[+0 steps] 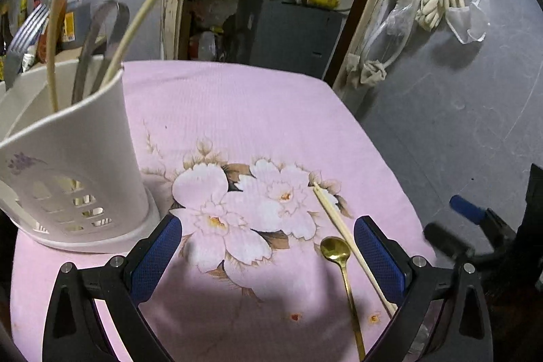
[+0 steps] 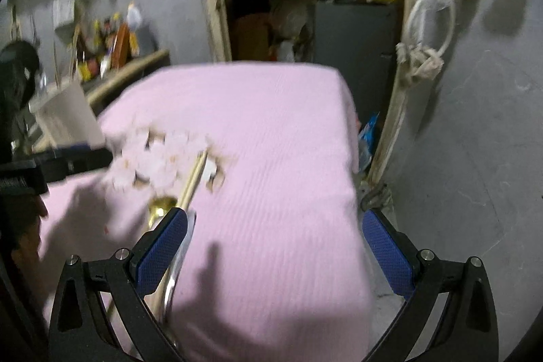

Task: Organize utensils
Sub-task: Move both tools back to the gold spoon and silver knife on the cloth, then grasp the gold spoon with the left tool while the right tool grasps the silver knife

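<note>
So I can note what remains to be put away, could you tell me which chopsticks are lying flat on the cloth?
The pair beside the gold spoon; the other chopsticks stand upright in the white holder.

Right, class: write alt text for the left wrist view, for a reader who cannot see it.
An open left gripper hovers empty over a pink floral cloth, where a gold spoon and a pale chopstick lie side by side near its right finger. At left stands a white utensil holder already holding chopsticks and other utensils.
</note>
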`<action>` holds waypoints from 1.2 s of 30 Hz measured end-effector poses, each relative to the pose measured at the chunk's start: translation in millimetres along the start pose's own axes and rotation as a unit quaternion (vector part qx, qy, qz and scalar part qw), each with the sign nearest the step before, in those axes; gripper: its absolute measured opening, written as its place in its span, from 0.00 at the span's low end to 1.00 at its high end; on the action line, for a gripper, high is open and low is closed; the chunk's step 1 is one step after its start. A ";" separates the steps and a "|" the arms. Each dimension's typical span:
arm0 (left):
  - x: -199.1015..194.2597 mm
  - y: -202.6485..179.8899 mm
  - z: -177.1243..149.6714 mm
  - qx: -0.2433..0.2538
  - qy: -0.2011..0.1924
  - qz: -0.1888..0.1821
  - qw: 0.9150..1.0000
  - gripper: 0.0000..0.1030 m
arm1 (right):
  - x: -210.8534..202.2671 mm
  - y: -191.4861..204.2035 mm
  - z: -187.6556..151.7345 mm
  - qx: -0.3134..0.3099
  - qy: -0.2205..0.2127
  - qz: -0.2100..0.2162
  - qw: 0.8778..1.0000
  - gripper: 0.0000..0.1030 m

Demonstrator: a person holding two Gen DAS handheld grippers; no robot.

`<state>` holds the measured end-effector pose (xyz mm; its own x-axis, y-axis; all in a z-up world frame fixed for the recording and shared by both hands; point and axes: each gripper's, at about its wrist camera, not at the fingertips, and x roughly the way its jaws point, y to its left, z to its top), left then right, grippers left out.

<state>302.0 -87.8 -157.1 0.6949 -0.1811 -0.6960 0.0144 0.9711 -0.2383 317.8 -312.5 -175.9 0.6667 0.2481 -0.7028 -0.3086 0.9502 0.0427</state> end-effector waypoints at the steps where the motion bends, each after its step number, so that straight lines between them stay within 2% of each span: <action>1: 1.5 0.4 -0.4 -0.001 0.003 -0.001 1.000 0.99 | 4.7 3.8 -1.2 -0.010 0.011 -0.001 1.000 0.98; 5: 4.3 1.0 -2.6 -0.005 0.014 -0.002 1.000 0.99 | 15.3 15.2 -2.5 -0.031 0.039 0.005 0.999 0.98; 13: 8.4 6.0 -1.8 -0.014 0.027 -0.006 1.000 0.99 | 22.2 30.5 0.0 -0.050 0.062 0.017 0.997 0.98; 17: 10.1 6.8 -2.1 -0.017 0.031 -0.010 0.999 0.99 | 24.9 34.4 -1.1 -0.061 0.070 0.008 0.996 0.98; 22: 11.4 0.2 -2.4 -0.002 0.036 -0.030 0.999 0.96 | 17.3 23.6 -1.5 -0.044 0.065 -0.019 0.997 0.98; 28: 21.7 -13.3 -5.2 0.026 0.065 -0.063 0.996 0.73 | 10.5 -0.3 -6.1 -0.008 0.060 -0.025 0.998 0.95; 30: 27.9 -18.3 -6.9 0.035 0.078 -0.075 0.994 0.63 | 10.2 -3.5 -8.1 -0.003 0.058 -0.016 0.998 0.88; 32: 34.8 -24.4 -9.3 0.046 0.094 -0.085 0.991 0.54 | 9.7 -2.4 -10.0 -0.005 0.056 -0.006 0.998 0.76; 35: 39.2 -35.4 -11.3 0.079 0.097 -0.075 0.989 0.49 | 9.6 0.7 -11.9 -0.008 0.053 0.012 0.998 0.63; 36: 39.8 -38.1 -11.4 0.089 0.098 -0.072 0.989 0.47 | 9.8 0.8 -12.4 -0.007 0.053 0.017 0.998 0.62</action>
<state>320.9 -133.8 -183.4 0.5244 -0.3295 -0.7851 0.2417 0.9417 -0.2338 315.6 -311.7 -191.6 0.5806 0.2592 -0.7718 -0.3407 0.9383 0.0588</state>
